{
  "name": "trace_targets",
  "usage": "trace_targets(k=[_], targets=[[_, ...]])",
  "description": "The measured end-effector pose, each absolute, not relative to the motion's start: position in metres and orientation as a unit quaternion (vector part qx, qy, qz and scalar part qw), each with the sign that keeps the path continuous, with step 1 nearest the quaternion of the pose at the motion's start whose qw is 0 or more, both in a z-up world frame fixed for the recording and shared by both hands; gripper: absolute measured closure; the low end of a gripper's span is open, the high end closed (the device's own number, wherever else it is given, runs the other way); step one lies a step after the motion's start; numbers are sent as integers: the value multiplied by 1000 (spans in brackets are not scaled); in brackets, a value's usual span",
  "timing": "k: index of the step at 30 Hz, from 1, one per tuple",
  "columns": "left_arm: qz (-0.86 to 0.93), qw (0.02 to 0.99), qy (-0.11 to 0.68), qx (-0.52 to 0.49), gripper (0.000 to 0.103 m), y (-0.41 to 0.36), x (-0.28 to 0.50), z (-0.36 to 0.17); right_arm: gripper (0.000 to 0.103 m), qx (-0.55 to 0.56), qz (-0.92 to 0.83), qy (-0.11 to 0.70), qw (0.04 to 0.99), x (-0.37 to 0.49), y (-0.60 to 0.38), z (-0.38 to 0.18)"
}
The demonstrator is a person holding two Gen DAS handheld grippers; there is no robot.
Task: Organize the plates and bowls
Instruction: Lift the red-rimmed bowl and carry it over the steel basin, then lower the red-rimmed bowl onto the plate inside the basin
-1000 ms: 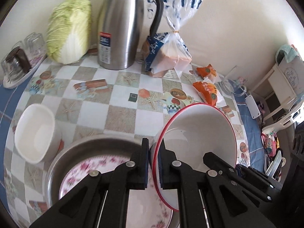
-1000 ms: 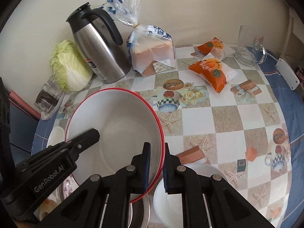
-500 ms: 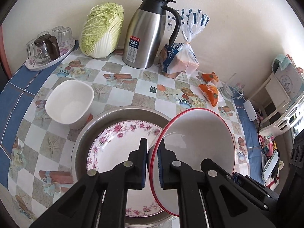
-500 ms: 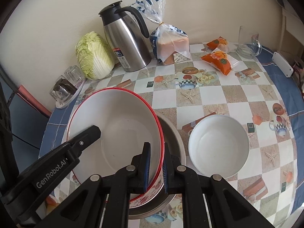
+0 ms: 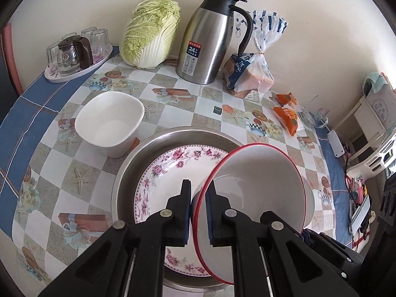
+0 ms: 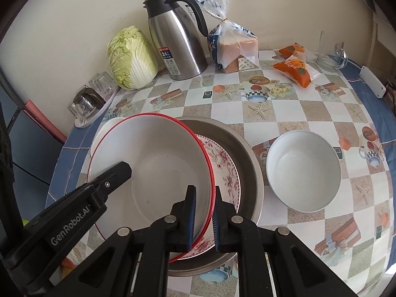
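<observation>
While left gripper (image 5: 199,210) and right gripper (image 6: 204,219) pinch red-rimmed bowl (image 6: 153,163) (opposite rims) above floral plate (image 5: 170,165), uneven release risks chipping.

Open tablecloth (image 6: 284,113) lies mid-table between the steel basin (image 6: 247,153) and the back-edge row of cabbage (image 6: 131,57), thermos (image 6: 178,47), bread bag (image 6: 235,47) and orange snack packets (image 6: 294,70). A round white bowl (image 6: 303,170) crowds the basin's right side, a squarish white bowl (image 5: 110,123) its left; the glass tray (image 5: 79,57) fills the back-left edge.

Both wrist views look steeply down, sharing the red-rimmed bowl (image 5: 257,185).
</observation>
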State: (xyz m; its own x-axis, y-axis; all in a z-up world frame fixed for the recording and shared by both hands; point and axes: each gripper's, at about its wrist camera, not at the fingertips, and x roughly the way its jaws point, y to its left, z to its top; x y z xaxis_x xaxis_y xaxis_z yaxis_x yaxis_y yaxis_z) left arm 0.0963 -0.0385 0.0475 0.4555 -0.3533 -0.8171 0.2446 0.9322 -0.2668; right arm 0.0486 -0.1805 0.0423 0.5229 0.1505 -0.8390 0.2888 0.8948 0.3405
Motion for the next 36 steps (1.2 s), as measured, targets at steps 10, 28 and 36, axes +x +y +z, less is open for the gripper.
trace_targets(k=[10, 28, 36], targets=[[-173, 851, 492, -66, 92, -27, 97, 48, 89, 234, -35, 492, 838, 49, -170, 38], [-158, 843, 509, -74, 90, -16, 109, 35, 88, 230, -32, 510, 828, 62, -156, 24], [-159, 838, 516, -76, 90, -20, 113, 30, 88, 233, -34, 517, 823, 64, -157, 16]])
